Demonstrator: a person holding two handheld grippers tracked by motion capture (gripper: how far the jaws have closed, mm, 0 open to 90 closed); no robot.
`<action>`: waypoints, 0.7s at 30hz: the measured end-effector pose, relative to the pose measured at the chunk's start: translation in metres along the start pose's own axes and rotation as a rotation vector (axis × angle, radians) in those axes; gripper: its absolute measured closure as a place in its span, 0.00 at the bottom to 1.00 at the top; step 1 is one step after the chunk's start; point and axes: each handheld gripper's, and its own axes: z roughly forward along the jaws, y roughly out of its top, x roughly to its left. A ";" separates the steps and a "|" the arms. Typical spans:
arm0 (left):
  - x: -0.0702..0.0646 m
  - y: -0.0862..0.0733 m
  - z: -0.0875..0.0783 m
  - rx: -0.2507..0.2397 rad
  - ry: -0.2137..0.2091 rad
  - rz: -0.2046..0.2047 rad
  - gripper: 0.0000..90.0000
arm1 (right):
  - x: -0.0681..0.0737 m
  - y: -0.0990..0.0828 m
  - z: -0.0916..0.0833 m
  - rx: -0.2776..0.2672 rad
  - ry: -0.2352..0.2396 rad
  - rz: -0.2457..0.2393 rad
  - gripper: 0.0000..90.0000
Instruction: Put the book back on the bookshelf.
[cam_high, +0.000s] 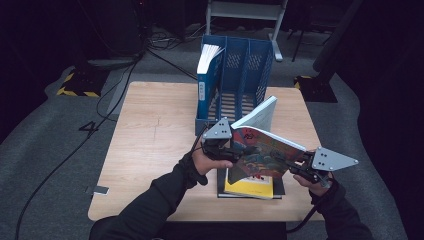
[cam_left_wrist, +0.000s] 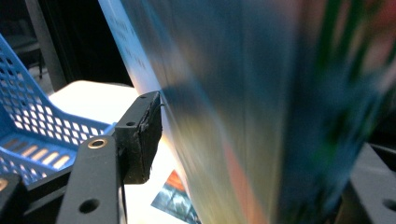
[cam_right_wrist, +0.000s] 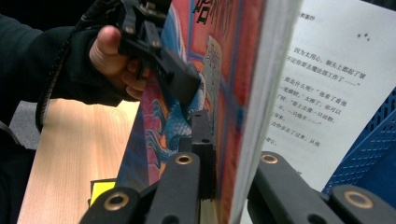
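Observation:
A book with a colourful cover (cam_high: 265, 150) hangs tilted above the table's near right part, partly fanned open with white pages lifting toward the rack. My right gripper (cam_high: 296, 165) is shut on the cover and several pages at the book's right edge (cam_right_wrist: 224, 70); a printed page (cam_right_wrist: 322, 84) stands free beyond the jaw. My left gripper (cam_high: 234, 152) straddles the book's left end with its jaws wide. One pad (cam_left_wrist: 149, 121) touches the blurred cover (cam_left_wrist: 261, 116) at its tip, and the other jaw is mostly hidden behind the book. That gripper's finger (cam_right_wrist: 180, 81) lies against the cover.
A blue slotted file rack (cam_high: 250, 65) stands at the table's far edge with a blue-spined book (cam_high: 206, 75) in its left slot. A stack of books, yellow one on top (cam_high: 250, 186), lies under the held book. Bare wood table (cam_high: 150, 140) spreads to the left.

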 end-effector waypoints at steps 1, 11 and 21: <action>0.000 0.002 -0.001 -0.004 -0.002 0.006 0.46 | 0.000 0.000 0.000 0.002 -0.001 0.005 0.95; -0.004 0.014 -0.001 0.023 -0.010 0.074 0.69 | -0.007 -0.003 0.003 0.015 -0.047 0.047 0.86; -0.010 0.021 0.000 0.047 -0.019 0.112 0.81 | -0.016 -0.007 -0.007 0.017 -0.111 0.090 0.70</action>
